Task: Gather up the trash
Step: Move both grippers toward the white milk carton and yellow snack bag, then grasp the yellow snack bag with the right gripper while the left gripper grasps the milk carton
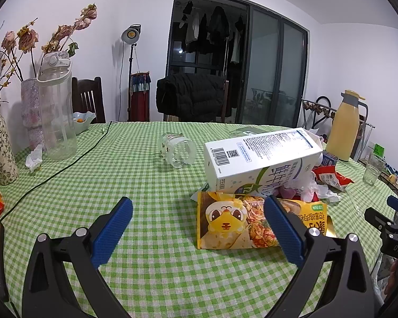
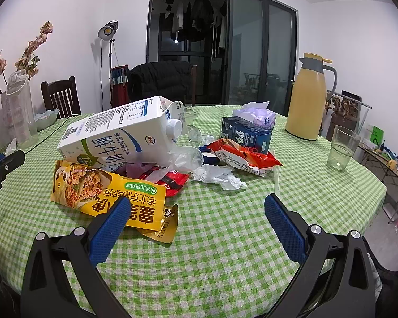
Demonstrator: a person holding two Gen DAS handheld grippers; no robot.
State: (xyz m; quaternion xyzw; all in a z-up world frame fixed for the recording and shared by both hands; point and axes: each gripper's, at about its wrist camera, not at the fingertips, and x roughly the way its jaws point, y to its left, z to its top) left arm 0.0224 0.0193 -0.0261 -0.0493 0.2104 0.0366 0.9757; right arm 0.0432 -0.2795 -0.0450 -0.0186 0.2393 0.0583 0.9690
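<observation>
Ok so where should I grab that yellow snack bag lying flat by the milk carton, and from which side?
Take the yellow snack bag by its near free corner, coming in low from the near table edge. It lies flat, and its far edge is tucked under the milk carton. The open right gripper already sits beside that corner.

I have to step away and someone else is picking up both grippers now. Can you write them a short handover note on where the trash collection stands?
Left hand-held gripper: open, empty, low over the green checked tablecloth.
Right hand-held gripper: open, empty.
Trash sits in one pile mid-table: white milk carton on its side, resting on the yellow food wrapper, red snack bag, crumpled white tissue, dark blue small box.
A stray crumpled tissue lies by the tall clear water bottle.
Done: nothing bagged as far as can be seen; no bin in view.
Left: everything.
</observation>
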